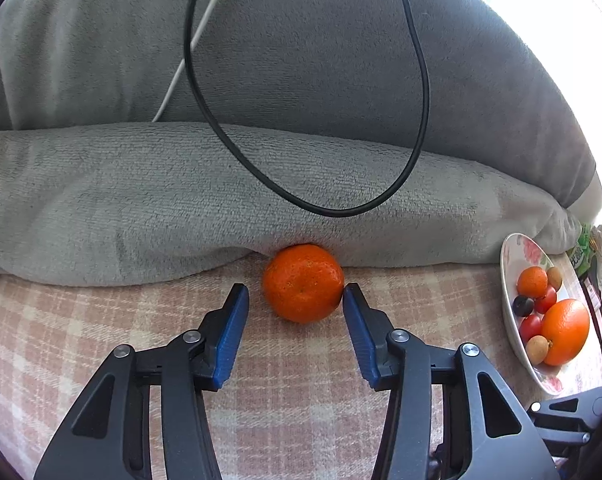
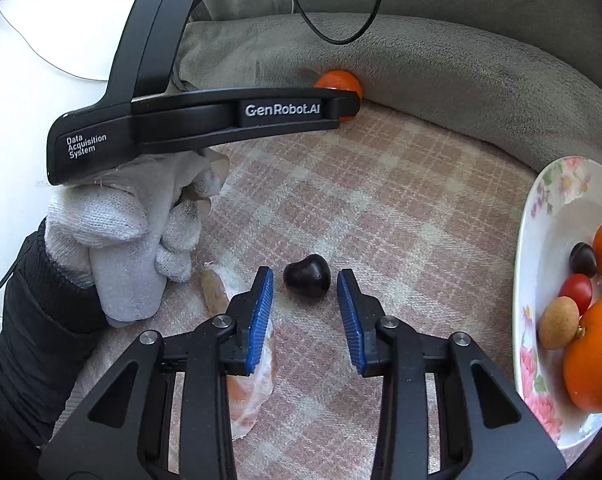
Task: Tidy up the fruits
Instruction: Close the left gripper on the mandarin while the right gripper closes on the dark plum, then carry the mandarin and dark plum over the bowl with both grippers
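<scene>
The tangerine [image 1: 303,282] lies on the plaid blanket [image 1: 101,320] at its far edge, against the grey cushion [image 1: 141,200]. The left claw [image 1: 295,300] is spread open around it, its right fingertip touching the peel. A dark plum [image 2: 307,277] sits between the open right claw [image 2: 305,286] tips, untouched. The floral plate [image 2: 541,216] at the blanket's right edge holds other fruit.

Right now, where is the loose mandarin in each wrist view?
Left wrist: mandarin centre, between the open left gripper's fingertips, against the grey cushion.
Right wrist: upper centre, partly behind the left gripper.
Shared landmark: floral plate, right edge.
</scene>
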`<state>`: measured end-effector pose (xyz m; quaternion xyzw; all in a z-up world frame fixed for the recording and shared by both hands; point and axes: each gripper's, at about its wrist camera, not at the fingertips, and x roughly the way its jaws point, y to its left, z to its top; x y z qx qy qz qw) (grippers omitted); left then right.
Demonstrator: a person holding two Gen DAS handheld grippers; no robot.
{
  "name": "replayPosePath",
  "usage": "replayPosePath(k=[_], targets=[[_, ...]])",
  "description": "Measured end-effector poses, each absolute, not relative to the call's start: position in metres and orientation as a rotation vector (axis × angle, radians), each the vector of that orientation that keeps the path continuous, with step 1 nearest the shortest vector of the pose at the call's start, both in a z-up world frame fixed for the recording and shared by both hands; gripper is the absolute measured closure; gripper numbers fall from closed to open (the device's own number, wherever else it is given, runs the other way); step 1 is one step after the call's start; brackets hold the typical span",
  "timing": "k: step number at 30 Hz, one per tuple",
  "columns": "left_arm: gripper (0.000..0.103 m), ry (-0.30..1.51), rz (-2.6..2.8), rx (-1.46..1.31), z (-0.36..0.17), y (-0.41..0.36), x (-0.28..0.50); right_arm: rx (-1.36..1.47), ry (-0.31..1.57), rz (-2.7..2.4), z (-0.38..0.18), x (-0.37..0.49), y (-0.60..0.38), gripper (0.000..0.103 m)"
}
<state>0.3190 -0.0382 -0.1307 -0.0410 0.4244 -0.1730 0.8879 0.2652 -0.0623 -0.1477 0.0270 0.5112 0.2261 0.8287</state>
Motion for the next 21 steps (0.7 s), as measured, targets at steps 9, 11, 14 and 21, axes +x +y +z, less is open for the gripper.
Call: replayPosePath(k=[9, 11, 14, 21], targets=[[0.064, 0.894, -0.366, -0.083, -0.138, -0.052, 0.327, 0.035, 1.091, 0.477, -0.147, 0.265, -0.053, 0.075], [0.064, 0.895, -0.369, -0.089, -0.139, -0.052, 0.329, 0.028, 1.088, 0.476, -0.146, 0.263, -0.054, 0.077], [0.065, 0.896, -0.37, -0.101, -0.139, -0.05, 0.329, 0.012, 1.085, 0.474, -0.145, 0.263, -0.053, 0.077], [0.065, 0.881, -0.365, -0.09, -0.138, -0.032, 0.315, 0.022, 1.064, 0.473, -0.135, 0.255, -0.052, 0.078]])
